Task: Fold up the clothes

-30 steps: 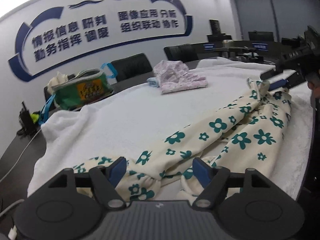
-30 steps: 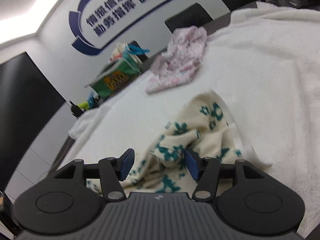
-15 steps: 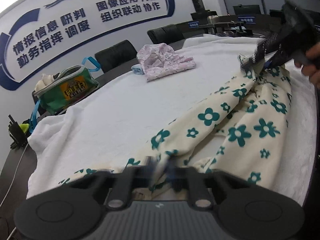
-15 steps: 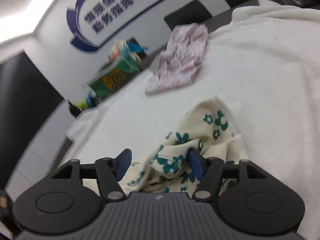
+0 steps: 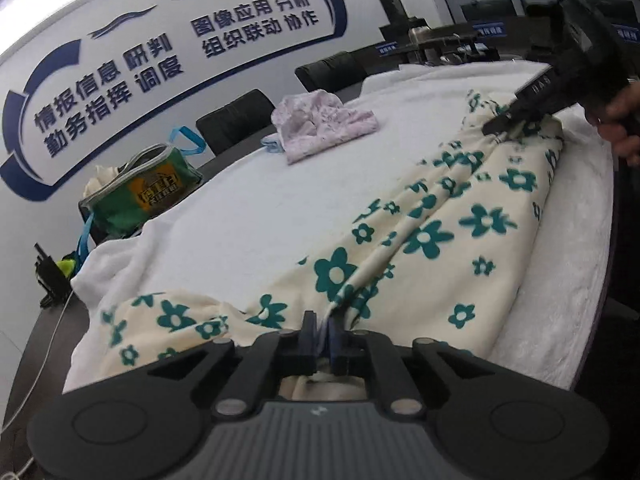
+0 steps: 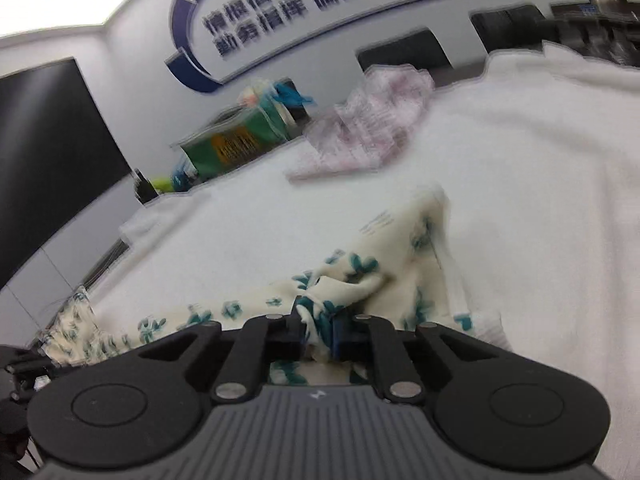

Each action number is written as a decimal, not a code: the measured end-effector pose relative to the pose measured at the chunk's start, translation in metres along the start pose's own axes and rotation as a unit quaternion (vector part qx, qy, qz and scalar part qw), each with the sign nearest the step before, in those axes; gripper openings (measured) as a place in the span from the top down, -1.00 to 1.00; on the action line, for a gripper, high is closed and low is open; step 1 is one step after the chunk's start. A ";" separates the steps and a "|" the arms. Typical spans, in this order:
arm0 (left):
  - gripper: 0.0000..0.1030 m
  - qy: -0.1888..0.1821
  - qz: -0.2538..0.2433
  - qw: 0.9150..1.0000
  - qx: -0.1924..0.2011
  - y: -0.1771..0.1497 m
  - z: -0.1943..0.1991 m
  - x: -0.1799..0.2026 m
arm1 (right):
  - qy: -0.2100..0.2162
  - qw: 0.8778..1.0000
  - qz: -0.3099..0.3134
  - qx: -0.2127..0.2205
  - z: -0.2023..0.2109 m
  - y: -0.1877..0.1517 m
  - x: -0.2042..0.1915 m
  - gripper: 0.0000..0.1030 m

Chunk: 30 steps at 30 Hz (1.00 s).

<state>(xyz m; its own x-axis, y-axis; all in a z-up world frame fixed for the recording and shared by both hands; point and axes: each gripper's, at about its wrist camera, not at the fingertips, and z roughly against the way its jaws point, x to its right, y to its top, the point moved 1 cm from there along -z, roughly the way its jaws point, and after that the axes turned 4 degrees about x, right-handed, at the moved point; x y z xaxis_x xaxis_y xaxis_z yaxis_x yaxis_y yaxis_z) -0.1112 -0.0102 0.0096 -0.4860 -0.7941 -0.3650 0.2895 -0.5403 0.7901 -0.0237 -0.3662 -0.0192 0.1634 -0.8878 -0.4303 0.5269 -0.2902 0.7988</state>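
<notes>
A cream garment with teal flowers (image 5: 436, 236) lies stretched along the white towel-covered table (image 5: 260, 208). My left gripper (image 5: 320, 330) is shut on its near end. My right gripper (image 6: 318, 326) is shut on the other end, where the cloth (image 6: 384, 276) bunches up between the fingers. In the left wrist view the right gripper (image 5: 500, 126) pinches the garment's far end, held by a hand. The right wrist view is blurred.
A folded pink garment (image 5: 324, 124) lies at the back of the table, also in the right wrist view (image 6: 372, 128). A green bag (image 5: 140, 192) sits at the table's left end. Black chairs (image 5: 236, 120) stand behind. Desks with monitors (image 5: 480, 36) fill the far right.
Both grippers closed on the floral garment; a second ago both were open around it. The garment has been pulled straighter between them.
</notes>
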 end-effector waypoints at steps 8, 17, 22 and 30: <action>-0.29 -0.069 0.180 0.976 0.105 -0.012 0.061 -0.056 | -0.062 0.996 0.056 0.042 0.026 0.018 -0.012 0.28; 0.36 -0.036 0.248 0.966 0.066 0.029 -0.016 -0.039 | 0.060 0.980 0.183 0.051 0.018 0.003 -0.099 0.70; 0.37 -0.033 0.236 0.971 0.012 0.006 -0.039 -0.027 | 0.014 0.982 0.183 -0.031 -0.023 -0.021 -0.088 0.83; 0.06 -0.078 0.255 0.964 -0.004 0.034 -0.020 -0.042 | -0.102 0.985 0.123 0.061 0.033 0.010 -0.051 0.93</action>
<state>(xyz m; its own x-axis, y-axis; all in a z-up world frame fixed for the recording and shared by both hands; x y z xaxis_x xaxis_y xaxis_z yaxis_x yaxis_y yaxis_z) -0.0648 -0.0007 0.0417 -0.3959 -0.9061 0.1489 0.5293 -0.0927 0.8434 -0.0542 -0.3363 0.0249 0.0955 -0.9863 -0.1346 0.3857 -0.0880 0.9184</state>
